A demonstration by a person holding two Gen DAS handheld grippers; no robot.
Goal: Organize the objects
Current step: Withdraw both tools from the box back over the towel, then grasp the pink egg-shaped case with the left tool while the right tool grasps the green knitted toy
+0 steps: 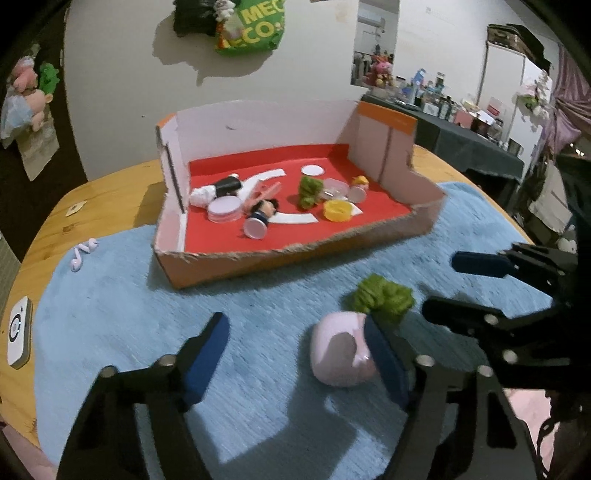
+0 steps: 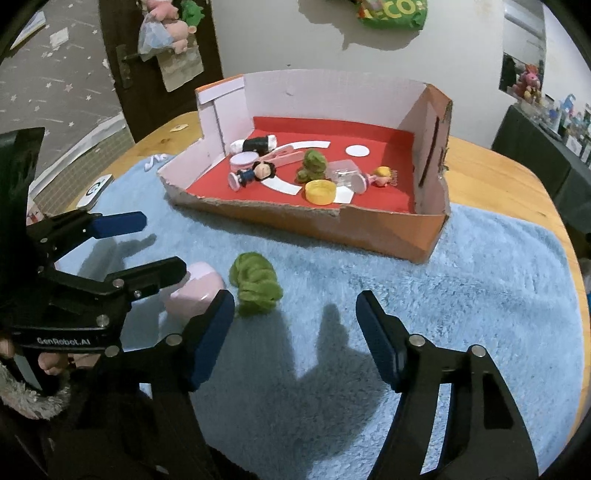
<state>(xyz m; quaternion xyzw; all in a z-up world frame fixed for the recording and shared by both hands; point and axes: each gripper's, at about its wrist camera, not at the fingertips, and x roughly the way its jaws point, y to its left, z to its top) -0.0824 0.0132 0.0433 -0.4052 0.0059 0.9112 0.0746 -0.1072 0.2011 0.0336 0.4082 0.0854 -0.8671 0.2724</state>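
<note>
Left claw (image 1: 295,350): two blue fingers about half way apart; nothing is squeezed. One finger's pad (image 1: 386,360) is right up against the pink case (image 1: 338,354), maybe touching it; the other finger is well away from it.
Right claw (image 2: 295,332): two blue fingers about half way apart, with only blue mat between them; it holds nothing.
Writing on claw: the left claw's black body, seen from the right camera, says "GenRobot.AI".
Pink case: one, round and smooth, lying on the mat just beside the green fuzzy lump.
Green fuzzy lump (image 2: 255,284): one on the mat, in front of the box; it sits near the right claw's left finger, not touching.
Blue mat (image 2: 461,295): one, fluffy, spread on the counter (image 2: 498,162).
White earbuds (image 1: 83,251): one pair at the mat's left edge.
White card (image 1: 18,332): one on the counter at the left, with a round mark I cannot read.
Box (image 2: 369,229): one cardboard box with a red floor, sitting on the mat farther back.
In the box: two little dolls, one yellow cap (image 2: 320,192), one more green fuzzy lump (image 2: 312,164), one pink clothes peg, one clear tub, one round tin, one black-and-white roll.
Green bag (image 1: 255,26): one hanging on the wall, letters "ECO" show.
</note>
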